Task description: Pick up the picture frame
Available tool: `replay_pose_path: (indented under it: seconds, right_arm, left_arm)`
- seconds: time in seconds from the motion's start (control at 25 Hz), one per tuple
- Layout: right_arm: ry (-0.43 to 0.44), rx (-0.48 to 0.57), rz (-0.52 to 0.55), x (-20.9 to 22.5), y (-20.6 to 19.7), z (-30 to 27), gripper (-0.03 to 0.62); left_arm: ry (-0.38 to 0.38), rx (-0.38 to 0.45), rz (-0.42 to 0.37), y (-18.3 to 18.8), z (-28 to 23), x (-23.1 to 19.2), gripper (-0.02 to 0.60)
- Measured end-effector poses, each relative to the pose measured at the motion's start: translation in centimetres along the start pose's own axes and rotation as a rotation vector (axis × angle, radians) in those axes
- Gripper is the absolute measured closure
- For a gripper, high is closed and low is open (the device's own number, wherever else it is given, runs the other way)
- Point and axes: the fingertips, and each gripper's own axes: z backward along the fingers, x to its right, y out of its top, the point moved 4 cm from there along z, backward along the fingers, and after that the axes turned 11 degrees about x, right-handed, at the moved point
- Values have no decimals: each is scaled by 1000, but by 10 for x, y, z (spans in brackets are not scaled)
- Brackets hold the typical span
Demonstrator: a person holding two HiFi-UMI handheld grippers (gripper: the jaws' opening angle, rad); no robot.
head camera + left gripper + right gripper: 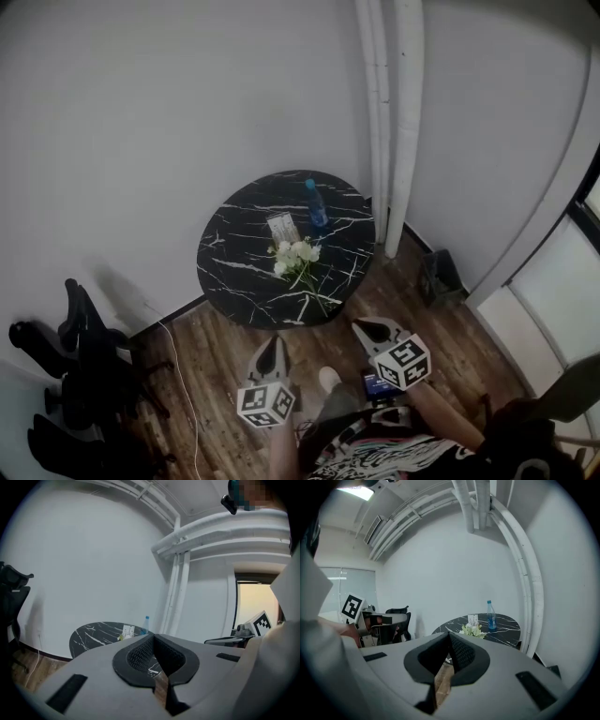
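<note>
The small picture frame (282,228) stands upright near the middle of a round black marble table (234,267), between a blue bottle (316,204) and a bunch of white flowers (298,255). Both grippers hover over the wood floor in front of the table, well short of it. My left gripper (275,341) is shut and empty, and my right gripper (362,329) is shut and empty too. The left gripper view has the frame (127,631) far off beyond the shut left gripper (153,641). In the right gripper view, the frame (473,619) stands behind the flowers (471,630), past the right gripper (449,641).
Black office chairs (84,361) stand at the left by the wall. White pipes (394,122) run down the wall just right of the table. A dark bin (441,275) sits on the floor at the right. A white cable (184,375) trails across the wood floor.
</note>
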Motion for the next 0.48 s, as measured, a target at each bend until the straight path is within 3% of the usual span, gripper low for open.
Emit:
replay_pose_path:
  seconds: [0.28,0.48]
  right_arm:
    - [-13,-13,-10,30,-4,-34,577]
    - [-23,-21,-6,59,7,-84,577]
  left_arm:
    - [16,-4,22,-10,-38,-20,566]
    - [7,-6,35,-7,-92,-45,566]
